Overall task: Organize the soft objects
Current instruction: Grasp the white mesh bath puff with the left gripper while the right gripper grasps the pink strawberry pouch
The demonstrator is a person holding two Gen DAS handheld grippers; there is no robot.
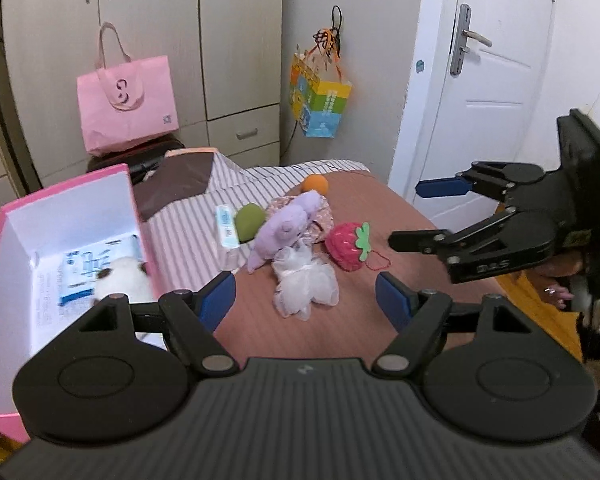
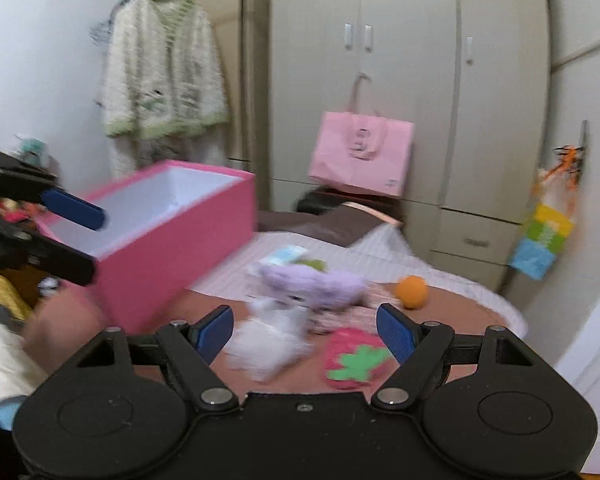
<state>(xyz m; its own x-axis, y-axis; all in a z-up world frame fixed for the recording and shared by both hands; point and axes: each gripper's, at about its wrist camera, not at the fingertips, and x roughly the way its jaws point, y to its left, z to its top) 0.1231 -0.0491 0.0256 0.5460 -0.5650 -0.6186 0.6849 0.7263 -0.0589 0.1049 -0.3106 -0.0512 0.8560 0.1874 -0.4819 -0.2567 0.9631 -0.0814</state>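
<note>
On the brown bedspread [image 1: 340, 332] lies a heap of soft things: a purple plush [image 1: 284, 228], a green ball [image 1: 248, 222], an orange ball [image 1: 315, 185], a red strawberry plush [image 1: 346, 246] and a white fluffy mesh piece [image 1: 304, 284]. An open pink box [image 1: 60, 200] at the left holds a white plush toy [image 1: 126, 280] and papers. My left gripper [image 1: 305, 300] is open just short of the white piece. The right gripper [image 1: 416, 214] hovers open to the right of the strawberry. In the blurred right wrist view, that gripper [image 2: 306, 330] is open over the strawberry [image 2: 354, 360] and the white piece [image 2: 264, 348].
A tissue pack [image 1: 225, 226] lies beside the green ball. A pink tote bag [image 1: 128, 104] stands before the wardrobe [image 1: 236, 40]. A colourful bag [image 1: 320, 104] hangs near the white door [image 1: 492, 80]. A cardigan [image 2: 164, 72] hangs beyond the pink box [image 2: 172, 248].
</note>
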